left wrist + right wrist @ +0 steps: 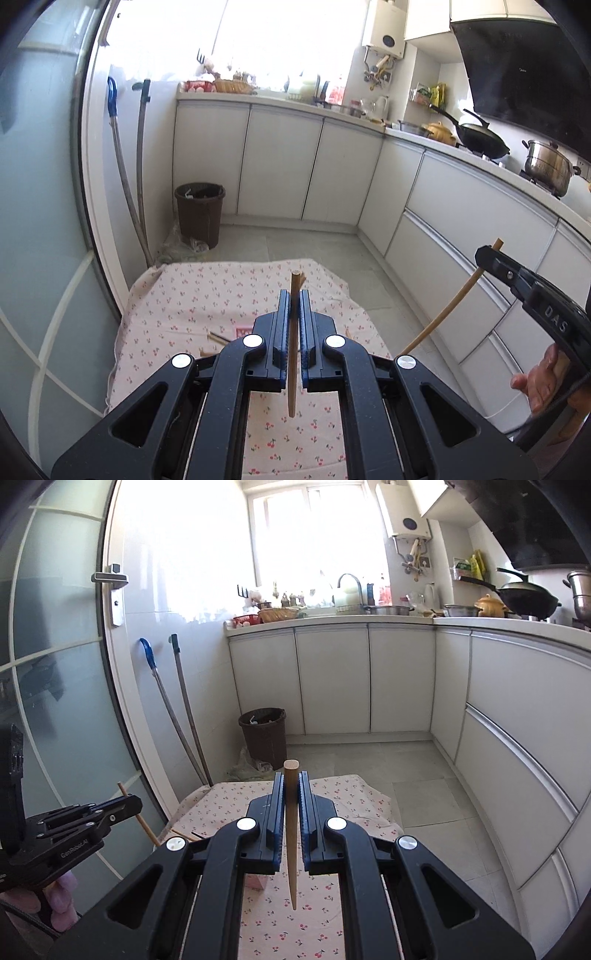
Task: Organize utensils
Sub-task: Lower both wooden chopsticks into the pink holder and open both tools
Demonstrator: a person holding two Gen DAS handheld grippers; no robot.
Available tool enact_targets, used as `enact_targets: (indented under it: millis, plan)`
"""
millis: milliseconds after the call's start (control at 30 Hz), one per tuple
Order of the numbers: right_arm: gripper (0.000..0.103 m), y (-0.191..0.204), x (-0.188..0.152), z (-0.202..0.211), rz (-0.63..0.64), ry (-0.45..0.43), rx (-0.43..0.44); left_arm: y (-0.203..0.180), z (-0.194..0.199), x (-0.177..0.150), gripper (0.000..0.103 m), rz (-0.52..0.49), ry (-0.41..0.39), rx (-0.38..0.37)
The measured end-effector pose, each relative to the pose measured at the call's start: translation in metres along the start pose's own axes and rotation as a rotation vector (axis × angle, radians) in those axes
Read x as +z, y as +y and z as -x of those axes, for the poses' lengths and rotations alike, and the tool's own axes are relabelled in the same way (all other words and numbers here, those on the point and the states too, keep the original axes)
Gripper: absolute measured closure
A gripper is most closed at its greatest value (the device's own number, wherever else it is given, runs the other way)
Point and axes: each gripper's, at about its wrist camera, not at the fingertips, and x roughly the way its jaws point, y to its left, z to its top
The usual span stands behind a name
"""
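Note:
My left gripper (294, 295) is shut on a wooden chopstick (293, 354), held upright above a cherry-print cloth (177, 302). My right gripper (291, 777) is shut on another wooden chopstick (291, 834), also upright, tip down. Each gripper shows in the other's view: the right gripper (491, 254) at the right with its chopstick (443, 314) slanting down, the left gripper (129, 805) at the left with its chopstick (142, 823). More chopsticks (218, 338) lie on the cloth behind my left fingers. A pink box (255, 882) sits on the cloth, mostly hidden.
The cloth covers a low table on a grey tiled floor. White cabinets (280, 166) run along the back and right. A brown bin (199, 212) and two mop handles (127, 184) stand at the far left. A glass door (55, 701) is at the left.

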Motion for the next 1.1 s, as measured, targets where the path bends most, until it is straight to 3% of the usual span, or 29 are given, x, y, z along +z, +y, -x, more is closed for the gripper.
enact_targets:
  millis: [300,600,667,800,933,1100]
  plan:
    - [0.096,0.012,0.027,-0.015,-0.038,-0.003,0.047,0.005,-0.026,0.047,0.099,0.025,-0.071,0.062]
    - [0.095,0.019,0.034,-0.052,-0.051,0.000,0.063,0.027,-0.092,0.048,0.098,0.084,-0.008,0.116]
    - [0.095,0.022,0.032,-0.061,-0.054,0.007,0.060,0.035,-0.102,0.041,0.083,0.110,0.021,0.121]
    - [0.095,0.029,0.028,-0.075,-0.062,0.023,0.076,0.055,-0.085,0.038,0.080,0.184,0.001,0.153]
    - [0.095,0.041,0.024,-0.083,-0.048,0.013,0.073,0.068,-0.051,0.048,0.070,0.236,-0.057,0.136]
    - [0.095,0.056,0.018,-0.102,-0.036,0.015,0.072,0.072,-0.038,0.052,0.069,0.242,-0.072,0.119]
